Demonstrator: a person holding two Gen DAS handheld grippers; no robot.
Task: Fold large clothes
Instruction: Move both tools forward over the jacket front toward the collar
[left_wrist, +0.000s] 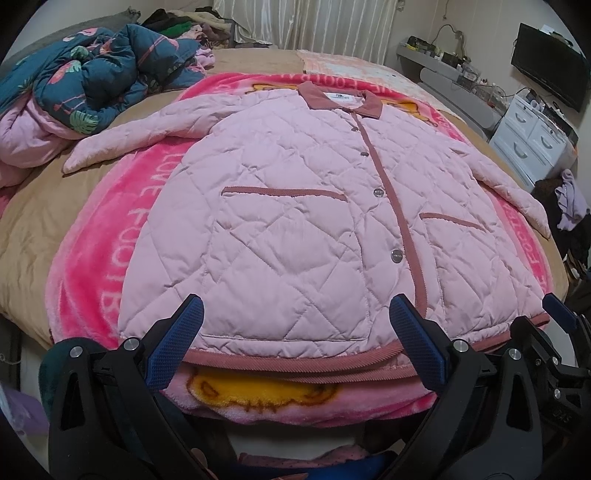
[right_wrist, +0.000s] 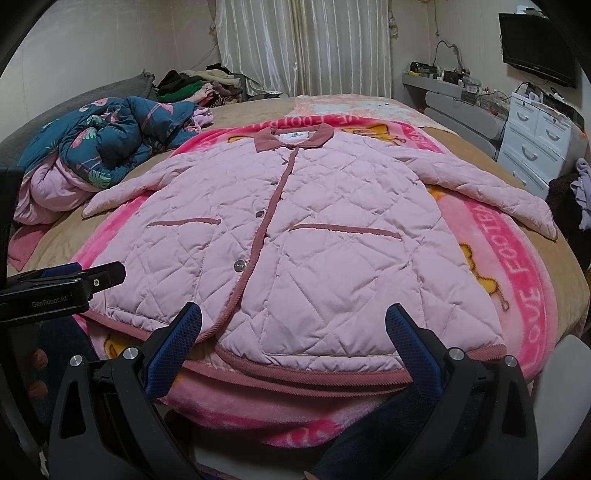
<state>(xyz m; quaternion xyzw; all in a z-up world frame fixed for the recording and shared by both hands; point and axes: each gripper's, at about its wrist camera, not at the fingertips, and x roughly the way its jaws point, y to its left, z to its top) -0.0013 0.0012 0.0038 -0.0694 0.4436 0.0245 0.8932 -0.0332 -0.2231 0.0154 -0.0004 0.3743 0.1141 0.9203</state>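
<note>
Both grippers, left gripper (left_wrist: 295, 306) and right gripper (right_wrist: 293, 314), hung with jaws apart over the bed's (left_wrist: 33, 236) near edge, gripping nothing. The pink quilted jacket (left_wrist: 295, 221) lay flat, buttoned, collar toward the far edge. Folding looked unstarted; next probably a sleeve (left_wrist: 125, 142) pulled inward.

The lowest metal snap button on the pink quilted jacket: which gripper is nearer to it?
Left. The lowest snap button sits just ahead of the open left gripper, slightly to its right. The open right gripper has that button off to its left, over the other front panel.
</note>
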